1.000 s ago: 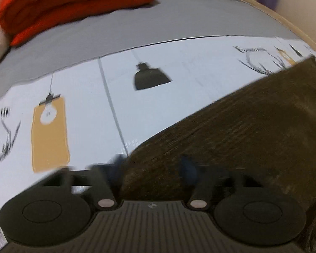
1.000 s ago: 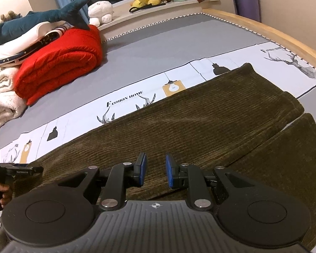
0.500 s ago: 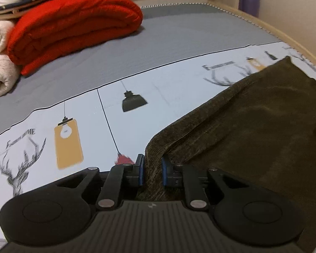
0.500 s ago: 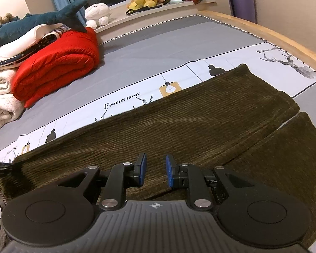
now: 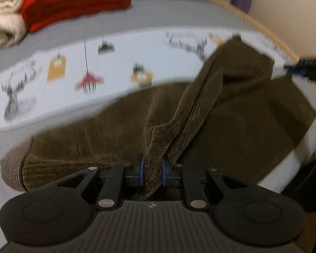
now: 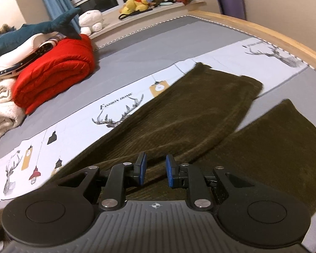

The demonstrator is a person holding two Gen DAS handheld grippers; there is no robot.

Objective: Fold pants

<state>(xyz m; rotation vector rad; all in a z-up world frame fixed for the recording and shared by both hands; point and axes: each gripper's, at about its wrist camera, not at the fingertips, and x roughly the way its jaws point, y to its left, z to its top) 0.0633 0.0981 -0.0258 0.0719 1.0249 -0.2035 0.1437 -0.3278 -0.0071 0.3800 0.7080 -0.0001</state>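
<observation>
1. Here, dark olive corduroy pants (image 6: 200, 126) lie spread across a bed (image 6: 158, 42) with a grey cover and a white printed strip of deer and lamp drawings (image 6: 115, 113).
2. The left gripper (image 5: 152, 171) has its blue-padded fingers (image 5: 141, 171) pinched on a bunched edge of the pants, apparently near the waist end. The cloth rises from the bed in a taut ridge that runs away from the pads toward the far legs.
3. The right gripper (image 6: 154, 171) hangs low over the middle of the pants, with its fingers (image 6: 141, 170) a little apart and nothing between them; the cloth lies beneath, and I cannot tell whether the tips touch it.
4. In the right wrist view the two legs lie side by side, with a wedge of bedcover showing between their hems.
5. The step in hand looks like the first fold: lifting the gripped end to carry it over the rest.
6. The next move probably calls for the left gripper to keep its pinch while drawing the cloth across, and for the right gripper to pin or grasp the fabric so that the layers line up without dragging.
</observation>
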